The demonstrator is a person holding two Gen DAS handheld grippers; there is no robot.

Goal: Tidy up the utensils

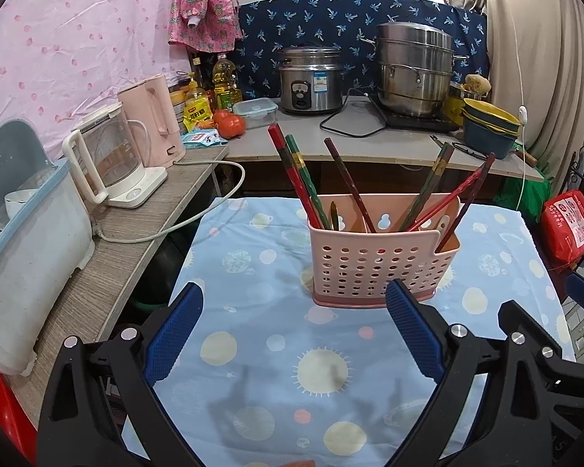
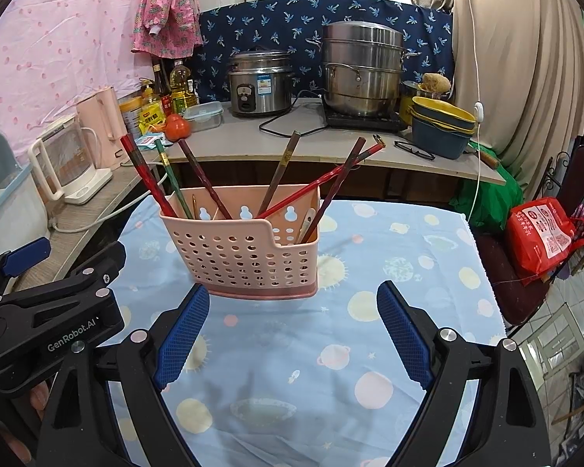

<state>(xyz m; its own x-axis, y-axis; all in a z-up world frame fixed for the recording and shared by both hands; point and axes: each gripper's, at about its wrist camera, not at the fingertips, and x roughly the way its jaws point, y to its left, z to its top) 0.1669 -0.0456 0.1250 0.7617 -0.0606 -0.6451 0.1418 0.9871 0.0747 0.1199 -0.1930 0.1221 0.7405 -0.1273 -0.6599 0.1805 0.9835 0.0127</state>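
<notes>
My left gripper [image 1: 294, 292] stood with its jaws wide apart and nothing between them, above the blue patterned tablecloth [image 1: 261, 350]. My right gripper [image 2: 294, 295] was likewise spread wide and empty. Just beyond both sets of fingertips, the pink perforated utensil holder [image 2: 249, 257] stood upright on the cloth. Chopsticks [image 2: 202, 177] leaned out of it left and right. Farther back, a rice cooker [image 2: 259, 83] and steamer pot [image 2: 360, 68] occupied the counter [image 2: 292, 144].

Both wrist views face forward-down, near, sharing pink basket [image 1: 383, 260] [image 2: 241, 251].
</notes>
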